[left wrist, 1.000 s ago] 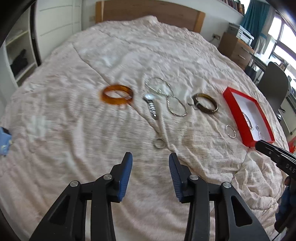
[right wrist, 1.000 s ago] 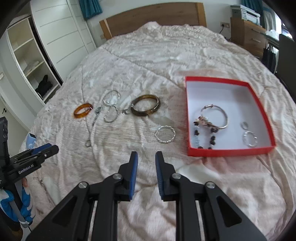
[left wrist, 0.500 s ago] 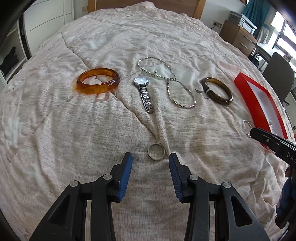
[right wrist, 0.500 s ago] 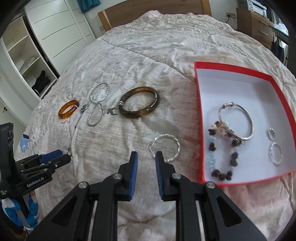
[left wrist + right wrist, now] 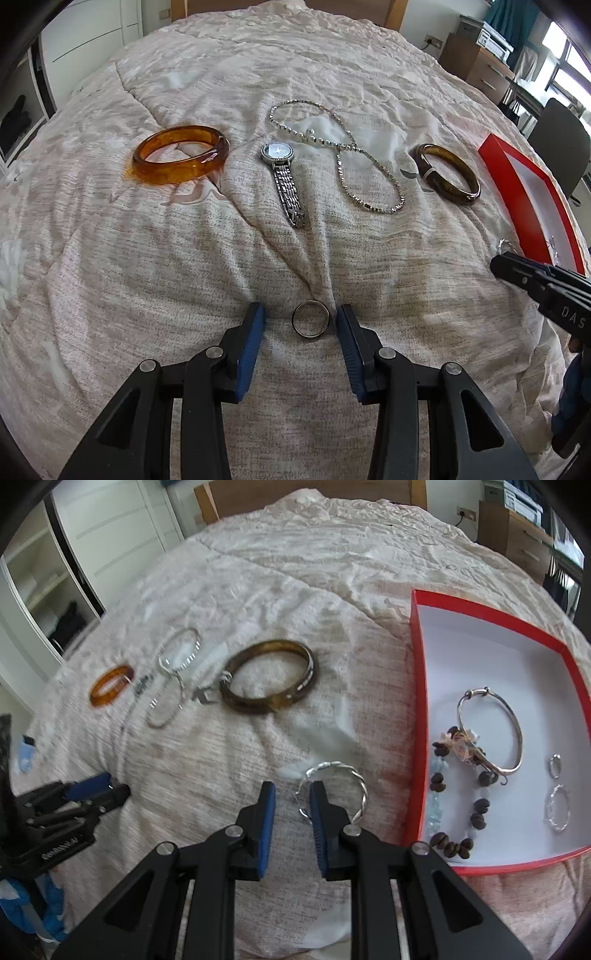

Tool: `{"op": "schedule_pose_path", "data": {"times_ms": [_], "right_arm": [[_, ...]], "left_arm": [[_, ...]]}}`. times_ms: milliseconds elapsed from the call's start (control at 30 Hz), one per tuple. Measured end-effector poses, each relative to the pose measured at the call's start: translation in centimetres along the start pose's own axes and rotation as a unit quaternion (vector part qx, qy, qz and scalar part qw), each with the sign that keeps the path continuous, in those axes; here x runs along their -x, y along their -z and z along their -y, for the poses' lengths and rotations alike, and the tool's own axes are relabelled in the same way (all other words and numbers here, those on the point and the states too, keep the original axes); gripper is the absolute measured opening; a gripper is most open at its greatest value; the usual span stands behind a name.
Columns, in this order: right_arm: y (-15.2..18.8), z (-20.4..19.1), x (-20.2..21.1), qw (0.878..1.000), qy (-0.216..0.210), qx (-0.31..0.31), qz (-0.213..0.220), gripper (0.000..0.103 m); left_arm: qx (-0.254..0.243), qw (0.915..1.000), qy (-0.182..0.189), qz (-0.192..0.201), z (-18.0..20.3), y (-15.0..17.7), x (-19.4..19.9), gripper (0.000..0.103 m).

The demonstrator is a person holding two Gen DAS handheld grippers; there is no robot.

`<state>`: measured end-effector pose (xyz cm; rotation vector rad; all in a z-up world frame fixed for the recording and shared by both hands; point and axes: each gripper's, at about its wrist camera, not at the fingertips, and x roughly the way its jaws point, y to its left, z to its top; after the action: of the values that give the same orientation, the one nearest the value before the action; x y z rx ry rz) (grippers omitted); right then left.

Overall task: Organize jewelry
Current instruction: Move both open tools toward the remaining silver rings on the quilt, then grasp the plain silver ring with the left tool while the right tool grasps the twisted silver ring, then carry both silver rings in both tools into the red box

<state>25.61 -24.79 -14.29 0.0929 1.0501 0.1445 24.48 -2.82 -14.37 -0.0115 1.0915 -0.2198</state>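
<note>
On the bed (image 5: 147, 280), a small silver ring (image 5: 310, 319) is framed between the spread fingers of the left gripper (image 5: 300, 325), with a gap left on both sides and nothing gripped. Beyond it are laid an amber bangle (image 5: 180, 159), a silver watch (image 5: 283, 181), a chain necklace (image 5: 347, 155) and a dark brown bangle (image 5: 448, 173). The right gripper (image 5: 291, 801) is held narrowly open over the near edge of a twisted silver bracelet (image 5: 341, 771); contact cannot be told for sure. Just beside it, a red box (image 5: 415, 716) is seen holding a beaded bracelet (image 5: 456, 812), a silver bangle (image 5: 491, 731) and small rings (image 5: 556, 806).
</note>
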Motion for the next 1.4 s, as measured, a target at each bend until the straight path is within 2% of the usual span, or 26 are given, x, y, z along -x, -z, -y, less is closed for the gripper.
{"op": "schedule_pose_path", "data": {"times_ms": [67,200,267,433,567,1000,1400], "right_arm": [[0.2,-0.2,-0.6,1.0,0.005,-0.003,-0.017,0.019],[0.3,-0.3,-1.0,1.0,0.003,-0.014,-0.025,0.019],[0.3,-0.4,-1.1,1.0,-0.008,-0.016,-0.026,0.02],[0.7,-1.0,-0.6,0.999,-0.035,-0.006,-0.019,0.009],[1.2,-1.4,0.2,0.998,-0.058,-0.008,-0.009,0.006],[1.6,-2.1,3.9,0.995,-0.09,-0.016,0.026,0.004],[1.3,-1.7,8.5,0.992,-0.103,-0.024,0.073,0.004]], "left_arm": [[-0.003,1.0,-0.002,0.0,0.1,0.1,-0.1,0.037],[-0.002,1.0,0.009,-0.001,-0.1,0.2,0.0,0.02],[-0.001,0.9999,0.014,-0.001,-0.1,0.2,0.2,0.02],[-0.001,0.9999,0.016,0.002,-0.1,0.3,0.7,0.02],[-0.001,0.9999,0.014,0.004,-0.2,0.5,1.4,0.02],[0.004,0.9997,0.008,0.022,-0.3,0.8,4.5,0.02],[-0.011,0.9987,0.015,0.047,2.0,-0.3,7.5,0.02]]}}
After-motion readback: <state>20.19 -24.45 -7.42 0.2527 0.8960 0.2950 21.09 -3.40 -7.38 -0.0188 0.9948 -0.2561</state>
